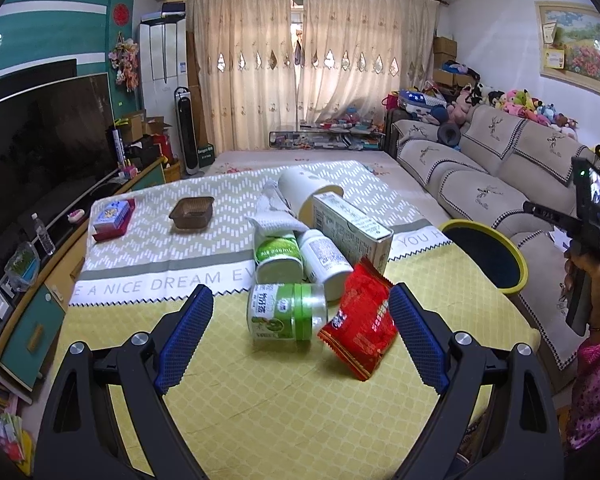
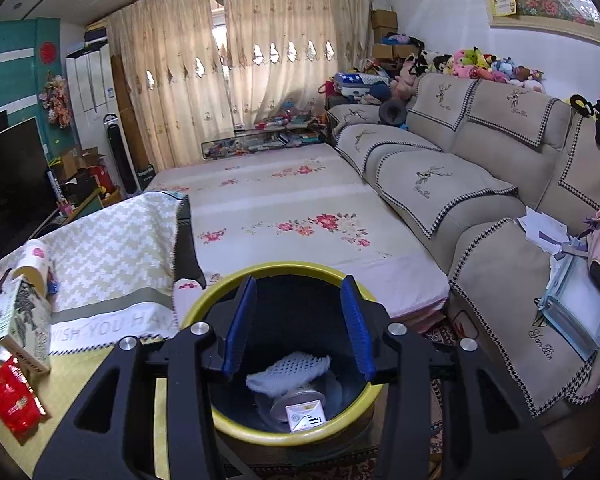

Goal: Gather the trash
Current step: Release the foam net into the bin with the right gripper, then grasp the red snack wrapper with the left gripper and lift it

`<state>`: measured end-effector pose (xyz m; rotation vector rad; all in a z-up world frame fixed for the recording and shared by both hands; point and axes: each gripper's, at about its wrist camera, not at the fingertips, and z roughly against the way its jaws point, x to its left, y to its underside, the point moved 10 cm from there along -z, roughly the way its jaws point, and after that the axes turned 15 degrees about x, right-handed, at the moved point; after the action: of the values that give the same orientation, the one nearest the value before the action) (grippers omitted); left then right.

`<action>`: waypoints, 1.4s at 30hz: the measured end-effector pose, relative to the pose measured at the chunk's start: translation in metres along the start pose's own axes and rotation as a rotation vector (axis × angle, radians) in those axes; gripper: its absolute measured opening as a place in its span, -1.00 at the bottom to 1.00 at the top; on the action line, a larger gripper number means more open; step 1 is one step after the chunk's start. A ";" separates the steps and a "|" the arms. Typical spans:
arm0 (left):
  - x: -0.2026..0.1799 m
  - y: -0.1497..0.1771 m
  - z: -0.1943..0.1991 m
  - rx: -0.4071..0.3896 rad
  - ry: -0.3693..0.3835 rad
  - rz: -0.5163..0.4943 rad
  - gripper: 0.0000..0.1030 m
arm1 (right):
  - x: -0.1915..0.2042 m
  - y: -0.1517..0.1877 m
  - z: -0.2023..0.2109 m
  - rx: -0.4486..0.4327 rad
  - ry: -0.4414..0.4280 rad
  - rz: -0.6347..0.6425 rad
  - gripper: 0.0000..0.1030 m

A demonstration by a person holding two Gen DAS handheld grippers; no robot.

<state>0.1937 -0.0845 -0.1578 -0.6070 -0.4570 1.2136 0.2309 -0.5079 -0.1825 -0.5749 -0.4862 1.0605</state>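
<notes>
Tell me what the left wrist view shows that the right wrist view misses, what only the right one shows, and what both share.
Only the left wrist view shows the green-lidded jar between the open left gripper, the white bottle and the brown tray. Only the right wrist view shows inside the bin: a white foam net and a small carton, below the open, empty right gripper. Both show the red snack packet, the long box and the bin's yellow rim.

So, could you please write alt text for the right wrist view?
The right gripper, jaws open and empty, hangs over a yellow-rimmed bin holding a white foam net and a small carton. A table with a red packet is at left, a sofa at right.
</notes>
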 end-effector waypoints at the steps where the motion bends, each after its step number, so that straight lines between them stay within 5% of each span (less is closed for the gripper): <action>1: -0.001 0.001 -0.003 0.007 0.004 -0.001 0.71 | 0.004 0.002 0.004 -0.004 -0.008 0.006 -0.17; 14: -0.032 0.031 -0.079 0.192 0.113 0.008 0.68 | 0.029 0.016 0.020 0.000 -0.082 0.048 -0.11; 26: -0.049 0.041 -0.124 0.307 0.207 0.043 0.29 | 0.032 0.020 0.011 0.024 -0.104 0.047 -0.10; 36: -0.054 0.031 -0.130 0.297 0.232 0.071 -0.33 | 0.034 0.023 0.007 0.031 -0.114 0.043 -0.10; 40: -0.057 0.028 -0.126 0.275 0.236 0.053 -0.75 | 0.034 0.023 0.008 0.027 -0.119 0.041 -0.10; 42: -0.059 0.029 -0.122 0.266 0.225 0.037 -0.76 | 0.035 0.023 0.010 0.025 -0.122 0.043 -0.10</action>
<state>0.2320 -0.1569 -0.2690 -0.5169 -0.0923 1.2007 0.2240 -0.4660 -0.1865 -0.5026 -0.5683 1.1459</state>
